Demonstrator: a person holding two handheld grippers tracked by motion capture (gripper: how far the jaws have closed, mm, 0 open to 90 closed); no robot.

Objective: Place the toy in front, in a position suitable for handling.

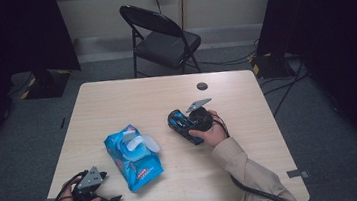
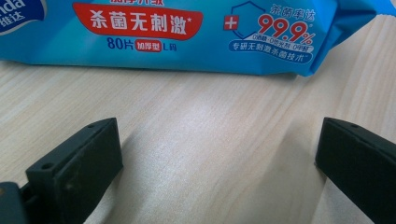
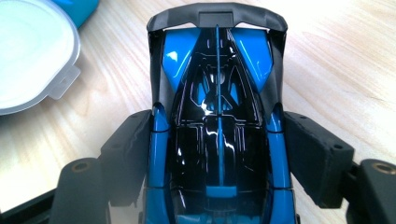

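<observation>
Right tool: jaws stood along both flanks of the toy car and pinched it, pads against its blue sides; held over the table right of centre.
Toy car: blue and black, glossy, black wing at its far end; between the right tool's jaws, over the table, just right of the wipes pack; whether its wheels touched the wood could not be told.
Left tool: jaws spread wide, nothing between them but bare wood; rested at the table's near left corner, just short of the pack's near edge.
Wipes pack: blue soft pack, flat on the table left of centre, near both tools.
Lid: white plastic flap on the pack, open, with a small tab at its edge.
Writing on pack: Chinese characters in a red band, "80" with more characters and "L" below it, "99.9%" in red beside a red cross, small Chinese print under that.
Chair: black folding chair beyond the table's far edge.
</observation>
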